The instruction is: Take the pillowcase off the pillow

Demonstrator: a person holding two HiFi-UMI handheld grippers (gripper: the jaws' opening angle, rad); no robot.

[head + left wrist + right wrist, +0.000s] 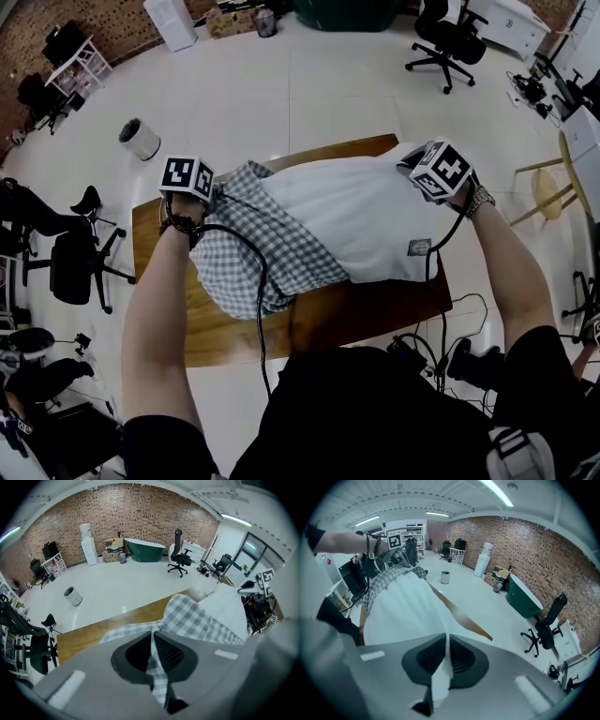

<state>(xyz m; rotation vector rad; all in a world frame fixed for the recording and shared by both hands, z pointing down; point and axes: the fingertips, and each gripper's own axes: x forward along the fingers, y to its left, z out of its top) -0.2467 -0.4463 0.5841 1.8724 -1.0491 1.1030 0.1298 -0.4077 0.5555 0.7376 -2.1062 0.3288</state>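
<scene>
A white pillow [361,220] lies across the wooden table [234,333], with a grey-and-white checked pillowcase [248,248] bunched over its left end. My left gripper [208,199] is shut on a fold of the checked pillowcase [187,616] at the pillow's far left corner; the cloth runs down between the pads [169,654]. My right gripper [412,167] is shut on the white pillow's [401,611] far right corner, with a strip of white fabric pinched between its pads [457,660]. In the right gripper view the checked pillowcase [386,577] shows at the pillow's far end.
The table's far edge [328,150] runs just behind the pillow. A small white bin [141,139] stands on the floor at the far left. Office chairs [80,262] stand left of the table, a wooden stool [553,187] to the right, and cables [450,323] hang by the near right corner.
</scene>
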